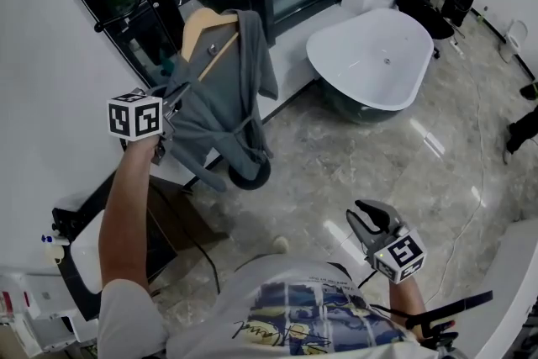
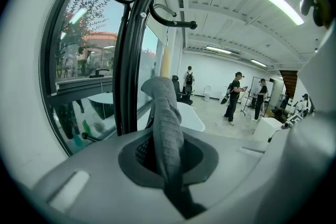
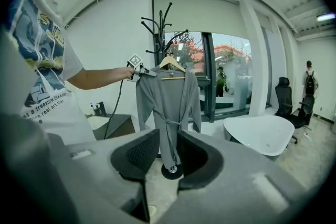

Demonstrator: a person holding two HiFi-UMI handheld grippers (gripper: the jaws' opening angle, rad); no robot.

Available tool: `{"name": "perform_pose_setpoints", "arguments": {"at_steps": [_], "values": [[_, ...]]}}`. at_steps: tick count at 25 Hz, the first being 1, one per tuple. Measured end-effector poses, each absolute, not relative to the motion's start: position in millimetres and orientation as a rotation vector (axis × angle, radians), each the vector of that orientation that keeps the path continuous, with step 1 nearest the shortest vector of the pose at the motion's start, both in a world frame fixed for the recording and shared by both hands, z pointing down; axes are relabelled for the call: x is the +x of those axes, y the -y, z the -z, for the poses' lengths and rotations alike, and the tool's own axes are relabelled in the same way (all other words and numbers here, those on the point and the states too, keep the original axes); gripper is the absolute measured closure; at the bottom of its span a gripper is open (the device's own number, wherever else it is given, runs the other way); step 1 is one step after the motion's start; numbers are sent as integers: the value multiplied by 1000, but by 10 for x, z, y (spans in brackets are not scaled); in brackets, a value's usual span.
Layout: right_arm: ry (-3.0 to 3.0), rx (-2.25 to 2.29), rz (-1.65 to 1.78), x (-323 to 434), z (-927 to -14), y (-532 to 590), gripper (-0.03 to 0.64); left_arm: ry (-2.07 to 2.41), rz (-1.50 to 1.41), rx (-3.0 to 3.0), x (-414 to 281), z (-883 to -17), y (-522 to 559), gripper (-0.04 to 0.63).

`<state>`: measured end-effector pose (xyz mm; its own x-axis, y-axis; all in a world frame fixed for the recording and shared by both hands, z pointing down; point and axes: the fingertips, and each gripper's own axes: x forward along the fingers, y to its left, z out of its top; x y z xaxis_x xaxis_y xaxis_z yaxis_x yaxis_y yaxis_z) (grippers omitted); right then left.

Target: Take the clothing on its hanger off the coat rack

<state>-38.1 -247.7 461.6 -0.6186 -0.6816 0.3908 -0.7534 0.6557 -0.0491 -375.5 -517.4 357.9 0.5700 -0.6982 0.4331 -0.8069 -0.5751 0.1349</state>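
The grey robe [image 1: 227,105] is hung on a wooden hanger [image 1: 202,25] on the black coat rack [image 3: 163,23], and its shoulder is pinched between the fingers of the left gripper [image 2: 168,160]. The right gripper [image 3: 168,152] is held low with its fingers spread and empty. Beyond, a glossy marble floor [image 1: 336,155], a white oval surface [image 1: 370,63] and tall windows [image 3: 231,76] are seen.

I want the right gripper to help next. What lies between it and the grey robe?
Only bare marble floor, as the head view shows; the right gripper looks through open jaws straight at the grey robe.
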Motion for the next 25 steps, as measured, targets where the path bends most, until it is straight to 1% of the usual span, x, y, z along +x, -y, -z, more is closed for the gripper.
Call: {"name": "perform_pose_setpoints", "arguments": {"at_steps": [15,25], "values": [[2522,1166,-296,-18,-4571,2126,511,1189,-443,2563,-3334,-3152,4991,594],[2550,1175,-281,445,-4535,1886,511,1157,-439,2605,-2713,-3081,4643,594]]}}
